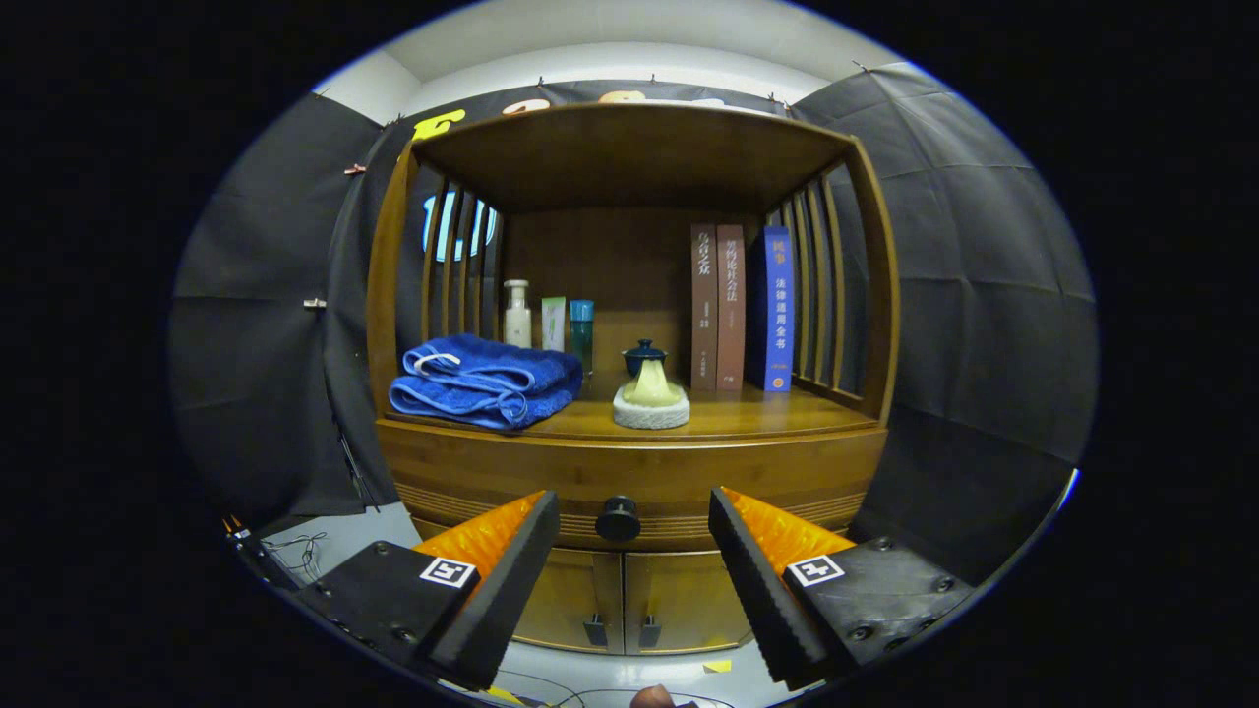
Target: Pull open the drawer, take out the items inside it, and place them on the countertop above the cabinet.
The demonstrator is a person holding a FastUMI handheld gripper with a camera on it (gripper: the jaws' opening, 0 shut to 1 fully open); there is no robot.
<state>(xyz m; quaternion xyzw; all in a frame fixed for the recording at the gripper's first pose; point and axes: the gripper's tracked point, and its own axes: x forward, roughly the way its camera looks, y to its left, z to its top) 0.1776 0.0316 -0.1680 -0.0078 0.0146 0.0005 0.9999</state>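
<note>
A wooden cabinet faces me, its drawer (492,482) pushed in flush, with a round dark knob (618,517) at the middle of the drawer front. My gripper (634,526) is open; the knob sits in the gap between the two fingers, a short way ahead of the tips and touching neither. Above the drawer lies the countertop (738,418). On it rest a folded blue towel (482,382) to the left and a round white pad (651,408) with a pale yellow piece on it in the middle. What is inside the drawer is hidden.
At the back of the countertop stand a few small bottles (517,315), a dark lidded cup (644,356) and three upright books (740,307). A shelf roof and slatted side rails enclose the space. Two cabinet doors (620,600) sit below the drawer. Cables lie on the floor left.
</note>
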